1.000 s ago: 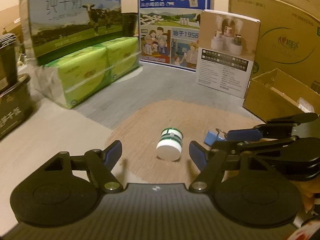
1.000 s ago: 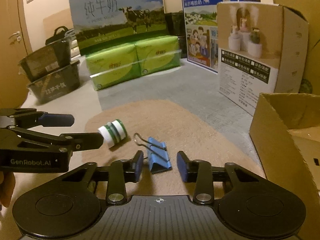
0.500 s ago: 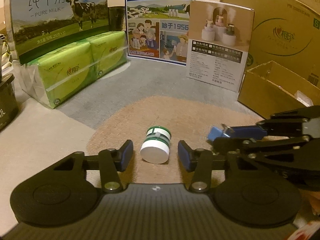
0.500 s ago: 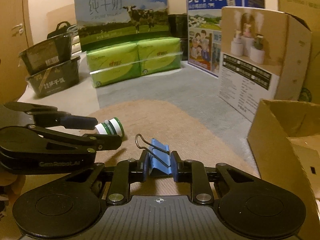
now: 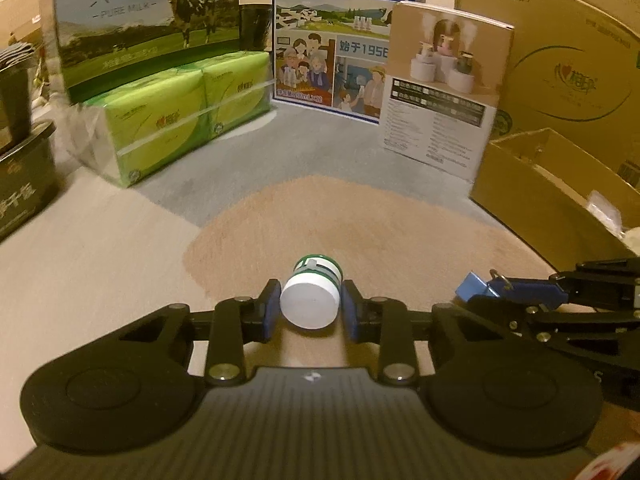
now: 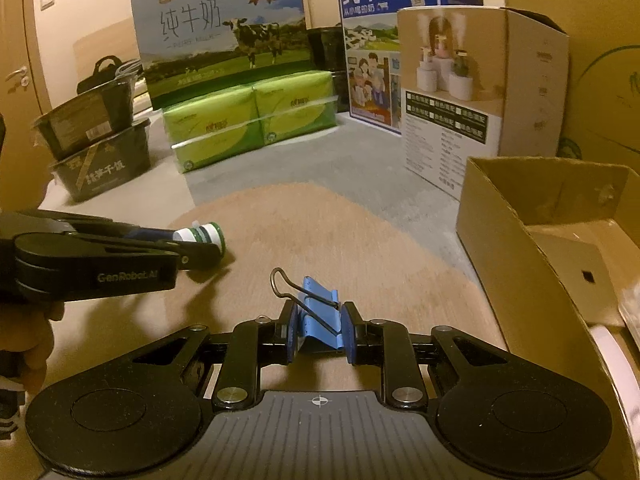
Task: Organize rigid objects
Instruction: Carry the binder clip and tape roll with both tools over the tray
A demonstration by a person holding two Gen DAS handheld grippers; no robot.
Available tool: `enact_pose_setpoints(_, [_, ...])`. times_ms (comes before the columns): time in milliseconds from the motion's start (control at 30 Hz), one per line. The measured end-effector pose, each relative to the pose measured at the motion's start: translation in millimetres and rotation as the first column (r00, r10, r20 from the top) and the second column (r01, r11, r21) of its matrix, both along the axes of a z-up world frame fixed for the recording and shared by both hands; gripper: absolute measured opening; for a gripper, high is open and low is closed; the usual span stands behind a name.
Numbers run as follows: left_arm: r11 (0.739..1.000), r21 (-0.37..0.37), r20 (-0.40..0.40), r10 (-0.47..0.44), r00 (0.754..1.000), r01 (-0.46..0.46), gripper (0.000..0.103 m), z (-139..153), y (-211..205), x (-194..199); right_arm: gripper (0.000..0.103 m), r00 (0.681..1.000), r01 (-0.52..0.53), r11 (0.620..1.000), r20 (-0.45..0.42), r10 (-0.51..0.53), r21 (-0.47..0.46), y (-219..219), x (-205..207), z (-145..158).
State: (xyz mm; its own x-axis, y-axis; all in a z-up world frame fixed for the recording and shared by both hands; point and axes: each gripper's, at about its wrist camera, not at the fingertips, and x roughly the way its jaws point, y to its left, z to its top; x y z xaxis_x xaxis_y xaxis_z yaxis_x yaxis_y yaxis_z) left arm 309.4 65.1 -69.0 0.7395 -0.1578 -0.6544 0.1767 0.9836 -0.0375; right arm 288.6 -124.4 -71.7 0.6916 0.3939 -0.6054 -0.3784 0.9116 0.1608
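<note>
A small white jar with green bands lies on its side on the round brown mat. My left gripper is shut on it, a pad on each side. It also shows in the right wrist view at the tip of the left gripper. A blue binder clip with wire handles sits between the pads of my right gripper, which is shut on it. The clip also shows in the left wrist view, held by the right gripper.
An open cardboard box stands right of the mat. Behind are a white humidifier box, milk cartons, green tissue packs, and dark containers at the left. A large carton is at the back right.
Both grippers moved forward and closed. The left one shut on the jar. The right one shut on the binder clip and the clip now sits raised between the pads.
</note>
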Motion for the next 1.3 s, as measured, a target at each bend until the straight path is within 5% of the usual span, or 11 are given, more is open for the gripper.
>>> enact_pose_setpoints(367, [0.998,-0.056,-0.037,0.037,0.999,-0.039,0.029,34.8,-22.5,-94.9,0.023,1.0,0.006,1.0,-0.002,-0.006,0.02,-23.3,-78.1,38.2])
enact_pose_setpoints(833, [0.993,-0.109,0.007,0.054,0.998,-0.053,0.029,88.1,-69.5,-199.6,0.023,0.996,0.064,0.997,0.057,-0.066,0.036,-82.8,-179.8,93.9])
enact_pose_setpoints(1300, [0.983,-0.18,0.011,-0.027,1.0,0.028,0.029,104.5,-145.9,-238.0,0.023,0.981,0.18,0.983,0.071,-0.182,0.035,-163.2,-219.1,106.6])
